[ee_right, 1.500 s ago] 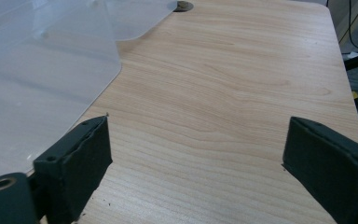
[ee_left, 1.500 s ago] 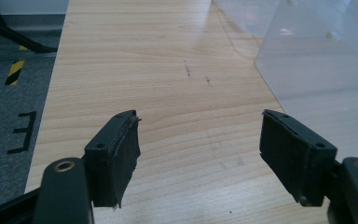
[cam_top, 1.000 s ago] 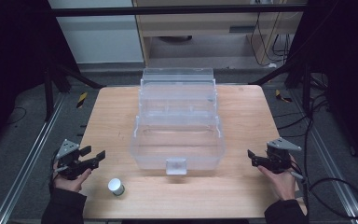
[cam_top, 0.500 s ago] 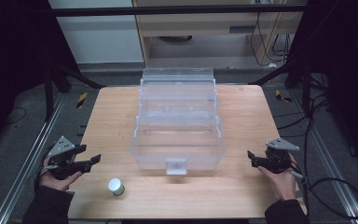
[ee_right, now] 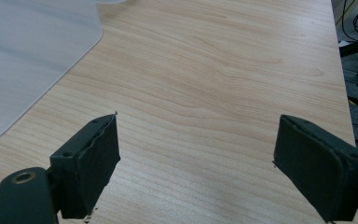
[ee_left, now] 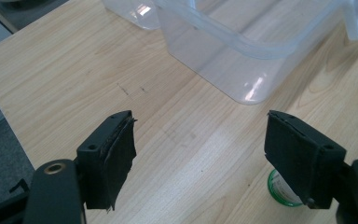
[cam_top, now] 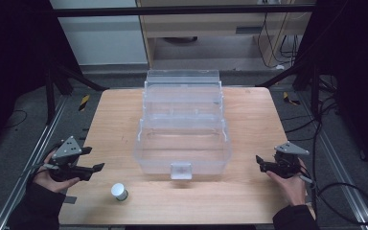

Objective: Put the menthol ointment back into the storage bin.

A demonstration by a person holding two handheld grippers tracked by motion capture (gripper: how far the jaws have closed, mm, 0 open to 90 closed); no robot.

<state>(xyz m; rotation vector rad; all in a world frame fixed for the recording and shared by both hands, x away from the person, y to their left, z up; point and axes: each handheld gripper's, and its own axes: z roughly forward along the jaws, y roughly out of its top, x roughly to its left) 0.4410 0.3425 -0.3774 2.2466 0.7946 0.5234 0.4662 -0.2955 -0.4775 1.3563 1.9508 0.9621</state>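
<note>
A clear plastic box [cam_top: 183, 152] with a front latch stands mid-table, with more clear boxes [cam_top: 183, 98] stacked stepwise behind it. Its corner [ee_left: 242, 51] fills the top of the left gripper view. A small white-capped jar [cam_top: 120, 191] stands near the front left; its green-rimmed base [ee_left: 279, 191] peeks out behind the right jaw. My left gripper [cam_top: 95, 168] hovers at the table's left edge, open and empty, left of the jar. My right gripper [cam_top: 259, 163] is open and empty near the right edge, with bare wood between its jaws in the right gripper view [ee_right: 196, 154].
The wooden table [cam_top: 249, 191] ends close to both hands. Metal rails [cam_top: 38, 148] run along each side on the grey floor, and cables [cam_top: 335, 191] trail at the right. A cabinet [cam_top: 211, 28] stands beyond the far edge.
My left gripper has drifted left and slightly toward the table's front edge, away from the box. The right gripper has stayed in place. The jar and boxes are unmoved.
</note>
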